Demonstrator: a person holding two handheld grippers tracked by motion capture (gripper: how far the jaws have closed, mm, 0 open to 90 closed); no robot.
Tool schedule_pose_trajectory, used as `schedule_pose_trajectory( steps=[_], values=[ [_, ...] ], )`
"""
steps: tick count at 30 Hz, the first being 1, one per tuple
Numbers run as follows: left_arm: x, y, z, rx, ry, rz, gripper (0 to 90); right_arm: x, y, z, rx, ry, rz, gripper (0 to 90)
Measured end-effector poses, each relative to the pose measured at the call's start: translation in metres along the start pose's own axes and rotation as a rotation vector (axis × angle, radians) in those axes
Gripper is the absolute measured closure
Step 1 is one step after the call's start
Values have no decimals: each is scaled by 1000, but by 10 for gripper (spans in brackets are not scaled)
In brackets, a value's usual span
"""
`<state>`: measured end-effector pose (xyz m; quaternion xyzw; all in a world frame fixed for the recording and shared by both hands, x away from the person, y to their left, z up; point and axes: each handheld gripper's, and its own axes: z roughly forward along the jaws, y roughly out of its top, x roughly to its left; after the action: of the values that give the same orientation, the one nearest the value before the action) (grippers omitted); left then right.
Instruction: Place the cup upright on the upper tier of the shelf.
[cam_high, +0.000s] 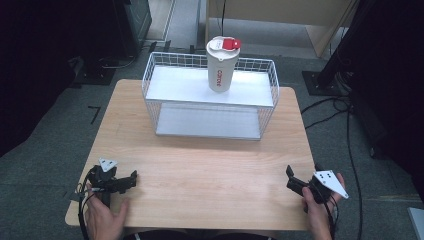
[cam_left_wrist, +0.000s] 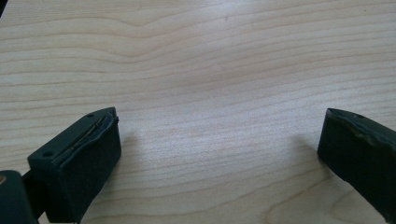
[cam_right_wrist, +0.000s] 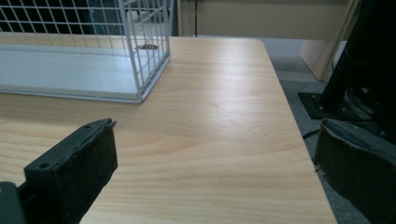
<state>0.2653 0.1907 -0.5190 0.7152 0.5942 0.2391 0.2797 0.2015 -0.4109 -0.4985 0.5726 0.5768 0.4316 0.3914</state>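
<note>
A white tumbler (cam_high: 222, 64) with a red lid tab and red lettering stands upright on the top shelf of a white wire rack (cam_high: 210, 95) at the far middle of the wooden table (cam_high: 200, 170). My left gripper (cam_high: 131, 180) rests near the table's front left corner, jaws wide apart over bare wood (cam_left_wrist: 219, 116), holding nothing. Near the front right edge my right gripper (cam_high: 291, 178) is open too, and its view shows the rack's lower right corner (cam_right_wrist: 140, 95) far ahead on the left.
The rack's lower shelf (cam_high: 207, 122) holds nothing. Cables (cam_high: 340, 107) and a black stand base (cam_high: 320, 80) lie on the grey floor beyond the table's right edge. A light wooden cabinet (cam_high: 300, 15) stands behind the table.
</note>
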Motion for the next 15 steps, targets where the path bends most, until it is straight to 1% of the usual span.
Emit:
schedule_pose_trajectory(
  steps=[6,9,15],
  values=[
    [0,0,0,0,0,0,0,-13,-9,-8,24,-29,11,0],
    [0,0,0,0,0,0,0,-19,-14,-11,36,-42,7,0],
    [0,0,0,0,0,0,0,-30,-22,-16,63,-64,22,0]
  ],
)
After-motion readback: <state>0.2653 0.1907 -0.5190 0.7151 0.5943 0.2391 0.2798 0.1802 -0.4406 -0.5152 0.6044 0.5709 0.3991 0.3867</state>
